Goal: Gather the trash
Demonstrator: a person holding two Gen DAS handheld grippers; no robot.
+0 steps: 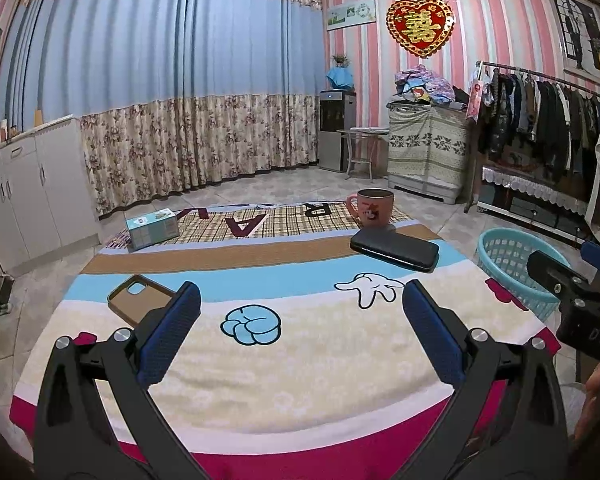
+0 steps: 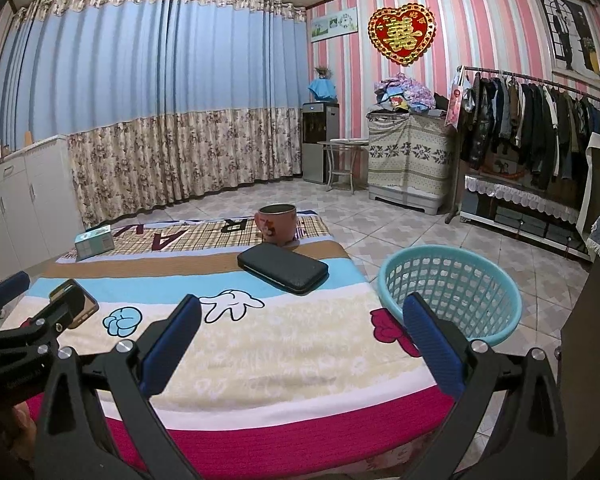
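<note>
A cartoon-print blanket (image 1: 300, 360) covers the table. The turquoise basket (image 2: 452, 292) stands on the floor just off the table's right edge — no trash shows. Left gripper (image 1: 300, 320) and right gripper (image 2: 302, 328) hover above the near edge, jaws spread wide, holding nothing. A black case (image 2: 283, 267) and pink mug (image 2: 277, 224) sit towards the far right corner.
</note>
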